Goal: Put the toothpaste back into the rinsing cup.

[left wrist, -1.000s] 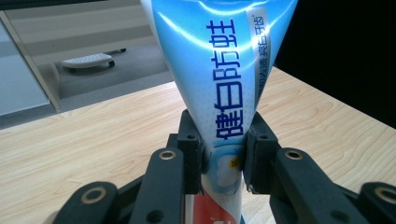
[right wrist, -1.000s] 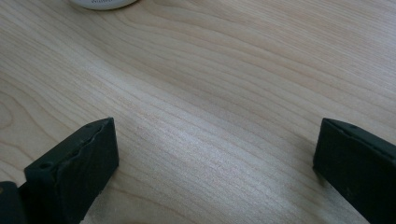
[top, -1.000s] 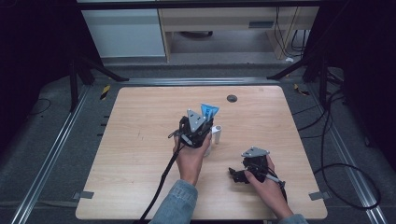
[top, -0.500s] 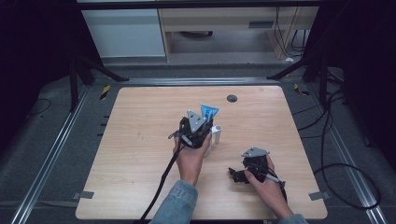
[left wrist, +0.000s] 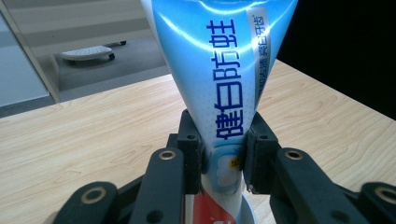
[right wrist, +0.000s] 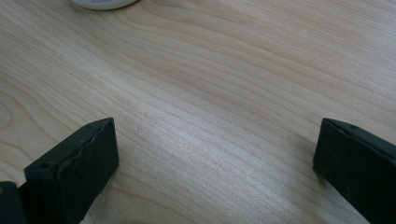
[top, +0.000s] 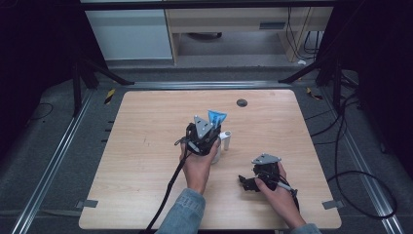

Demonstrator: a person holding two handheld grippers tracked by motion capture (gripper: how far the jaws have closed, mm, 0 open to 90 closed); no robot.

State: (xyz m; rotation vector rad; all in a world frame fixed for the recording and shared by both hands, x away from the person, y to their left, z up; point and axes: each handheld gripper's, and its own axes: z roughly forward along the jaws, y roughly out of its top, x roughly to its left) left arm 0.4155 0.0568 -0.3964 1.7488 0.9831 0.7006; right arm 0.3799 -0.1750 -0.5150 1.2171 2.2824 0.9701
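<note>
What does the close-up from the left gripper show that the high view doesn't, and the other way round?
Left gripper view: the printed lettering on the blue toothpaste tube, and the two black jaws pressed against its sides. High view: the whole wooden table, both hands, the right gripper resting low with jaws apart, a white cap beside the tube, and a dark round spot near the far edge. Both show the tube held upright in the left gripper over the table.

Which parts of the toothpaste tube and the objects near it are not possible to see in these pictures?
- Toothpaste tube: its lower end, cut by the left gripper view's bottom edge and hidden by the left gripper in the high view.
- White cylinder: too small to identify.
- White round object: cut by the top edge.
</note>
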